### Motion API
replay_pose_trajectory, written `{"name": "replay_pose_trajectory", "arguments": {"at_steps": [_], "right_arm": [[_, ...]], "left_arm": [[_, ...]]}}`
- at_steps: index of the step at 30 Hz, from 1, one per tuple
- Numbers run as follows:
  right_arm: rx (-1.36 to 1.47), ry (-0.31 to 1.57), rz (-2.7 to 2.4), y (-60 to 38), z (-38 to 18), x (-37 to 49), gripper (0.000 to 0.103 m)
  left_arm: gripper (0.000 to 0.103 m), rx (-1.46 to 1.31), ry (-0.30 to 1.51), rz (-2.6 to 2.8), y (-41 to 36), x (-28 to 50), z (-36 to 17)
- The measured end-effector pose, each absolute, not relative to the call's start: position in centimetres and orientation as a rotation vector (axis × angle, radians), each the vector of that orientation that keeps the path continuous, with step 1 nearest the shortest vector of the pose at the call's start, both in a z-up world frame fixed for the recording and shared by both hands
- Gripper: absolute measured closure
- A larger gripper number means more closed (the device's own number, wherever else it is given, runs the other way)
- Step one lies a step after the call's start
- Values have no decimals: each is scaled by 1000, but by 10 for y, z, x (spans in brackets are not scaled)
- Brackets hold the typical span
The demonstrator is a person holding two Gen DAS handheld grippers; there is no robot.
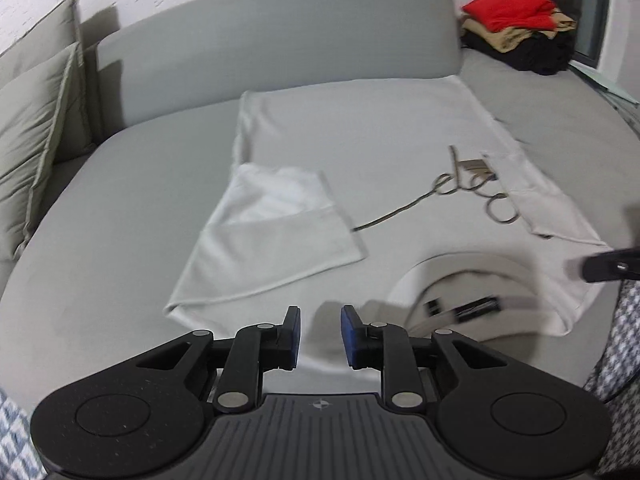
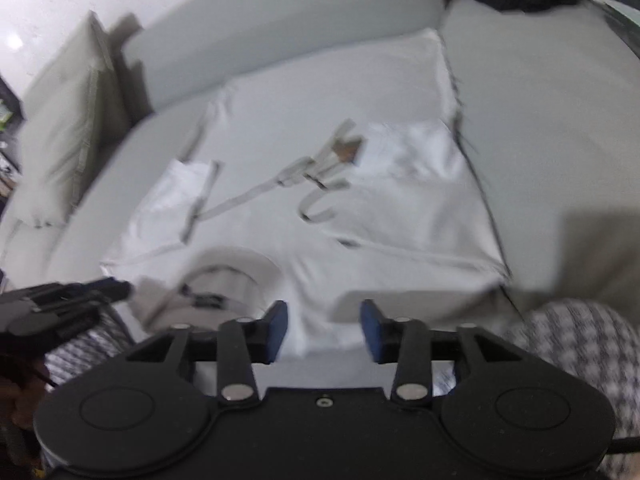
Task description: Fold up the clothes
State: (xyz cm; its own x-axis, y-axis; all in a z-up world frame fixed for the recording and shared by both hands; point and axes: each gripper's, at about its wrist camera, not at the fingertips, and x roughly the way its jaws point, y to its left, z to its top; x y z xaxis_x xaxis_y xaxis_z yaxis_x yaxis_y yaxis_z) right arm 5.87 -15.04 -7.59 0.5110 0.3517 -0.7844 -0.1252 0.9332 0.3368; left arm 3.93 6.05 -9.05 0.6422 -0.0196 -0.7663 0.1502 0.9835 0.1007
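We hold the left gripper point(image 1: 320, 334) with its jaws apart at a moderate gap and nothing between the blue pads point(image 1: 293, 332). The white T-shirt point(image 1: 360, 140) lies flat on the grey sofa seat point(image 1: 120, 200), directly ahead of these jaws, collar nearest us. The collar point(image 1: 460, 264) sits just right of the left jaws. The left sleeve point(image 1: 272, 240) is folded inward onto the body, ahead and slightly left of the jaws. A printed design point(image 1: 472, 188) shows ahead and to the right.

We hold the right gripper point(image 2: 324, 330) with its jaws wide and empty. The shirt's near right shoulder edge point(image 2: 420, 280) lies just ahead of these jaws; we cannot tell whether the pads touch the cloth, as this view is blurred. The right sleeve point(image 2: 408, 148) is folded inward, well ahead.

A stack of folded clothes point(image 1: 520, 28) rests far ahead to the right. Cushions point(image 1: 36, 120) stand far left.
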Motion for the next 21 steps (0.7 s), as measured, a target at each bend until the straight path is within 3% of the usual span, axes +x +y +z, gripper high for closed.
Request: {"name": "replay_pose_trajectory", "arguments": {"at_steps": [1, 9, 11, 12, 14, 16, 18, 21], "right_arm": [[253, 991, 297, -146, -76, 63, 90], [284, 1100, 282, -139, -105, 61, 90], [335, 1163, 287, -143, -100, 58, 89], [347, 1152, 295, -145, -93, 58, 89], [364, 1090, 312, -149, -72, 55, 89], [386, 1012, 318, -156, -46, 57, 80], [411, 938, 323, -164, -18, 63, 59], [438, 847, 334, -174, 18, 75, 46]], "left_arm": [[79, 174, 881, -101, 55, 43, -95], [87, 193, 924, -122, 46, 33, -97], [83, 193, 931, -134, 47, 29, -90], [77, 184, 922, -131, 49, 28, -84], [77, 156, 855, -89, 59, 32, -61], [77, 136, 777, -47, 70, 39, -35], [73, 103, 726, -27, 82, 49, -9], [63, 58, 676, -12, 99, 70, 24]]}}
